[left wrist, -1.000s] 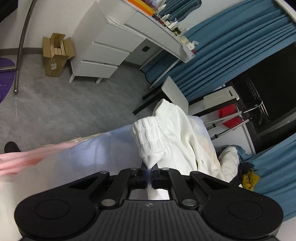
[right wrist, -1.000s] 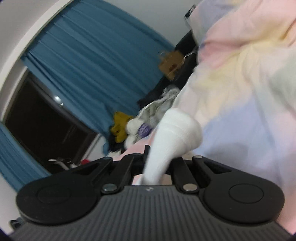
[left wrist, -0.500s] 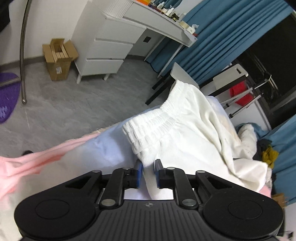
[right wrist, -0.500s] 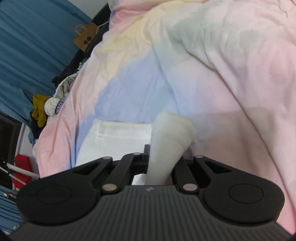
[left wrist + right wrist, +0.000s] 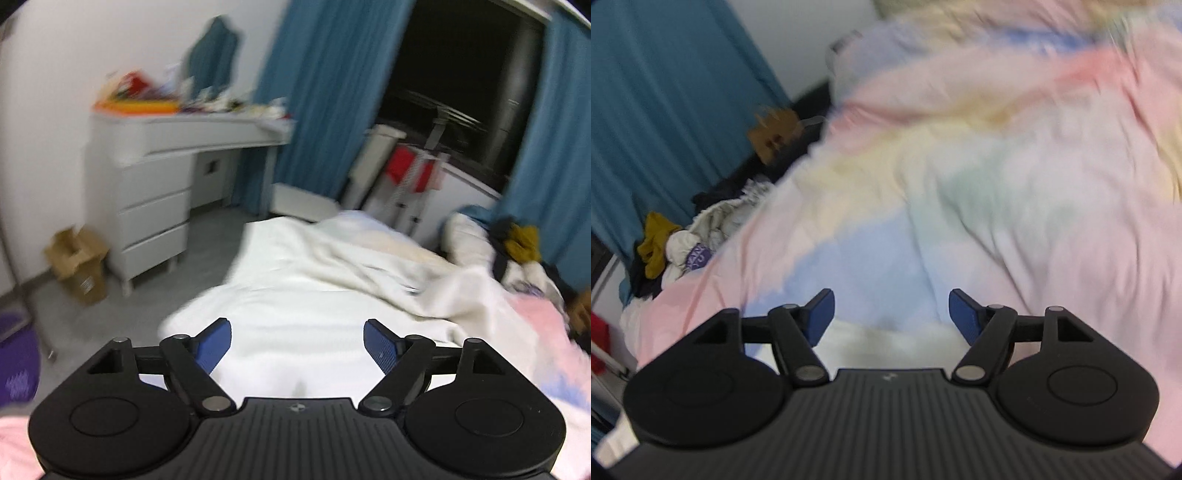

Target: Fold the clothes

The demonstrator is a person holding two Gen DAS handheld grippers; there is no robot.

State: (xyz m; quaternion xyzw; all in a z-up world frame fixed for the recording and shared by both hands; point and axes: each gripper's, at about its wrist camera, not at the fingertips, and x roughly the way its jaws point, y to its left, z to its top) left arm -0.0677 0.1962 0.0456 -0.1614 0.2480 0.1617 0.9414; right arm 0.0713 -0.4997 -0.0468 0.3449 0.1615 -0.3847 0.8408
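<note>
A white garment (image 5: 314, 288) lies spread out on the pastel bed cover (image 5: 535, 332), reaching toward the foot of the bed. My left gripper (image 5: 297, 341) is open and empty just above the garment's near edge. My right gripper (image 5: 890, 314) is open and empty; an edge of the white garment (image 5: 886, 343) lies low between its fingers. The pink, yellow and blue bed cover (image 5: 997, 166) fills the right wrist view. Both views are blurred by motion.
A white drawer unit and desk (image 5: 155, 184) stand to the left with a cardboard box (image 5: 77, 266) on the grey floor. Blue curtains (image 5: 325, 92) and a dark window are behind. A pile of clothes (image 5: 676, 243) lies at the bed's edge.
Both grippers have opened and let go of the white garment, which now lies flat on the bed. Both have swung upward and pulled back.
</note>
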